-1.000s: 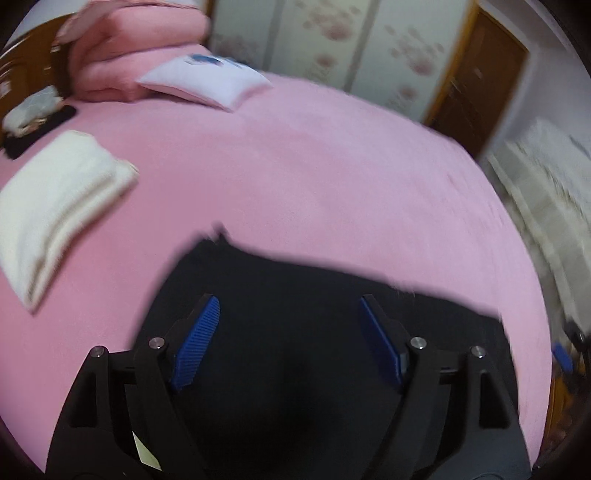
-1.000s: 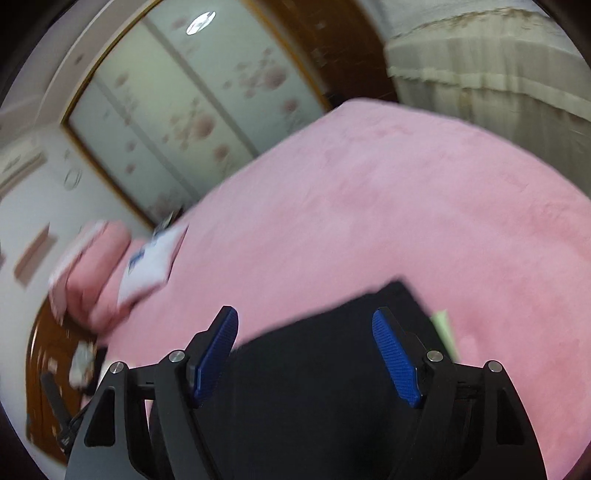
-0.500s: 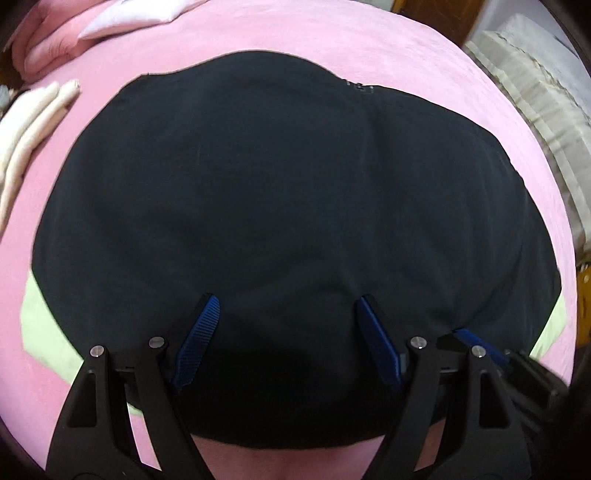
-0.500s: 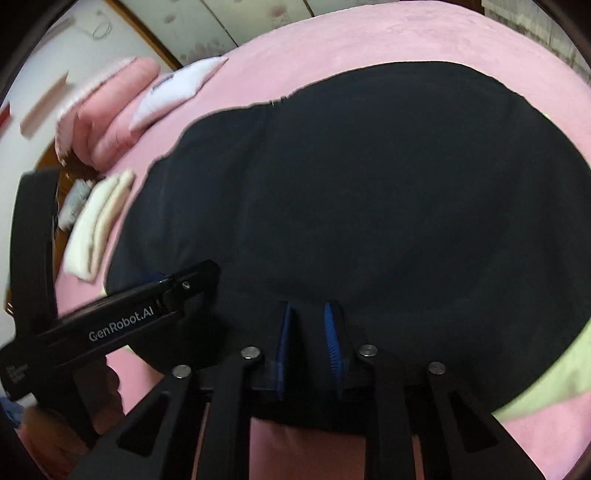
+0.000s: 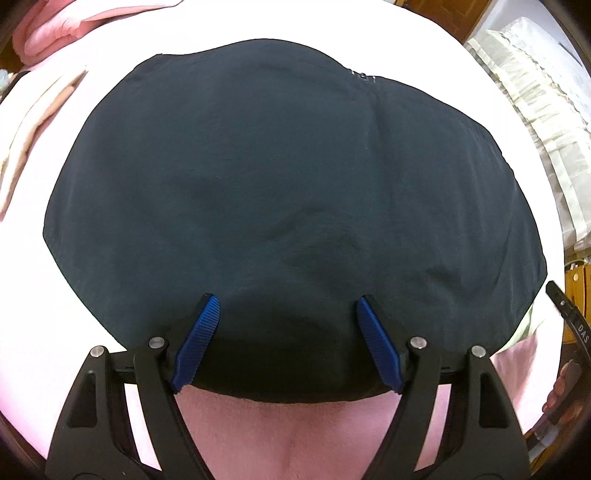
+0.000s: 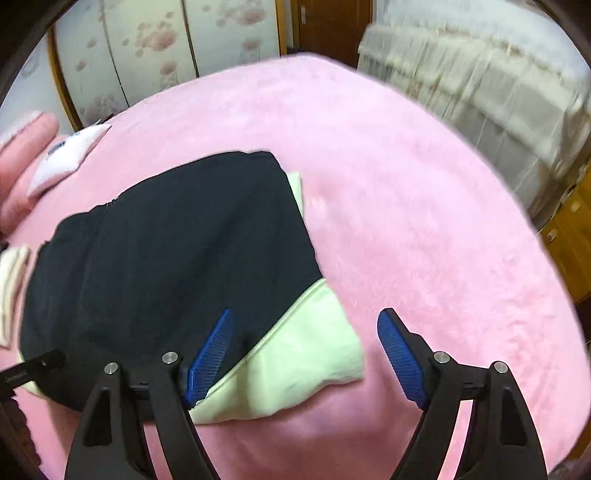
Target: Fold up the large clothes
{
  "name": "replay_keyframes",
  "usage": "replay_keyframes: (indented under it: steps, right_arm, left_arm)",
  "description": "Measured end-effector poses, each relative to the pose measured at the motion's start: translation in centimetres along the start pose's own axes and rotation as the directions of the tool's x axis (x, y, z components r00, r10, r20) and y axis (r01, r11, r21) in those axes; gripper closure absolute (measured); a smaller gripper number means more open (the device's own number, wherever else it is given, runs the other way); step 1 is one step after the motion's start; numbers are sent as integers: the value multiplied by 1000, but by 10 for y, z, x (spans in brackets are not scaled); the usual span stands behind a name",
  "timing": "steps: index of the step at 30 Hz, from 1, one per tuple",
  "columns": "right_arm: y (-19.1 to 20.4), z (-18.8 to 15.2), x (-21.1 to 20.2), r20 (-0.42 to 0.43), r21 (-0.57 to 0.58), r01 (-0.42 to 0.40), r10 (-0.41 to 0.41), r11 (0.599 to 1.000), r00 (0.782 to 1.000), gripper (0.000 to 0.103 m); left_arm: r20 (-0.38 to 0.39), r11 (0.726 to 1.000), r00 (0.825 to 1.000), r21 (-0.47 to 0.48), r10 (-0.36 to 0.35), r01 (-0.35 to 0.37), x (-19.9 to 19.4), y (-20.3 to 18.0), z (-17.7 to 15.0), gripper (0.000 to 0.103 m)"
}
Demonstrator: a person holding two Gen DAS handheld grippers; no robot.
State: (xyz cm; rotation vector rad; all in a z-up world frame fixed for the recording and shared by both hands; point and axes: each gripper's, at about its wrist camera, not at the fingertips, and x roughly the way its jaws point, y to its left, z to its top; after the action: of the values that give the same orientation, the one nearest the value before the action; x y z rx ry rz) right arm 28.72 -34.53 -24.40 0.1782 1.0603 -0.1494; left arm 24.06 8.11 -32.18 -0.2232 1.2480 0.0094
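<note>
A black garment (image 5: 288,177) lies folded flat on the pink bed (image 6: 424,221), with a pale green part (image 6: 306,354) sticking out at its near right corner. My left gripper (image 5: 287,297) hovers open over the garment's near edge, blue pads wide apart and nothing pinched. My right gripper (image 6: 306,312) is above the pale green corner with its jaws opening; the cloth lies under them and the pads do not press on it. A bit of the right gripper's body (image 5: 570,325) shows at the edge of the left wrist view.
A folded white towel (image 6: 11,288) and pink pillows (image 6: 22,155) with a small white cushion (image 6: 66,155) lie at the far left. Flowered wardrobe doors (image 6: 166,55), a wooden door (image 6: 325,26) and a cream curtain (image 6: 480,92) stand beyond the bed. A wooden cabinet (image 6: 569,240) is at the right.
Both grippers came down to the garment. The right gripper, shut on the near edge half a second ago, has let go, opened and shifted right over the green corner. The left stayed open.
</note>
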Motion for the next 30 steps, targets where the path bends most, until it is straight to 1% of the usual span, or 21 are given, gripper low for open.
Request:
replay_keyframes:
  steps: [1,2,3,4,5,6,9,11,12,13,14,15,17,19,21,22,23,25,26,27,30]
  right_arm:
    - [-6,2,7,-40,27,-53,54,998,998,37]
    - [-15,7,17,-74,62,-108,112,992,991,64]
    - [-20,8,22,-85,80,-108,115,991,990,76]
    - [-23,8,26,-81,93,-95,102,991,991,94]
    - [-28,4,26,-83,104,-114,123,988,989,98]
    - [-29,2,27,-84,111,-132,142,985,986,99]
    - [-24,-7,20,-89,69,-113,119,991,989,100]
    - [-32,-24,20,-166,96,-108,123,990,979,101]
    - [-39,-32,20,-186,102,-90,107,991,977,101]
    - [-39,-44,19,-182,82,-81,95,993,979,100]
    - [-40,-47,16,-158,53,-88,95,995,983,100]
    - [-37,-47,8,-124,14,-80,81,997,989,100]
    - [-35,-39,4,-71,0,-54,54,999,996,99]
    - [-32,-28,8,-25,26,-38,39,999,999,91]
    - [-29,-17,3,36,51,-48,47,998,998,76]
    - [-20,-13,0,71,49,-64,60,997,996,59]
    - [-12,-4,-1,110,41,-77,72,996,991,48]
    - [0,4,-10,174,5,-100,97,995,980,45]
    - [8,5,-11,182,-14,-116,116,993,976,45]
    - [15,9,-14,168,-38,-141,146,989,975,45]
    - [60,5,-12,75,-114,-250,259,962,963,45]
  left_arm:
    - [-2,1000,1000,-9,3,-3,1,1,1,28]
    - [-4,1000,1000,-18,6,-6,0,2,3,28]
    - [-5,1000,1000,-29,5,-5,-2,4,8,29]
    - [-7,999,1000,-36,0,0,-3,5,11,29]
    - [-9,999,1000,-41,-1,1,-4,7,13,29]
    - [-9,999,1000,-45,0,0,-5,8,14,29]
    - [-15,997,1000,-70,-9,8,-17,14,10,29]
    - [-18,996,1000,-92,-20,18,-18,16,8,29]
    - [-25,995,999,-96,-26,24,-17,17,7,29]
    - [-41,995,999,-93,-25,22,-14,18,7,29]
    - [-53,996,998,-87,-19,14,-10,17,7,29]
    - [-62,997,998,-77,-13,8,-7,16,8,29]
    - [-65,999,998,-50,-2,-1,-4,14,12,29]
    - [-48,1000,999,-23,15,-16,-5,11,18,29]
    - [-29,999,998,-2,51,-51,-8,12,28,29]
    - [-27,997,997,1,71,-71,-9,14,32,29]
    - [-24,994,994,6,109,-109,-11,20,38,29]
    - [-10,982,982,7,187,-187,-15,38,46,29]
    - [-5,975,975,-4,220,-220,-15,50,49,29]
    - [-13,971,971,-30,239,-239,-15,68,53,29]
    - [-52,974,980,-107,194,-199,-6,110,59,29]
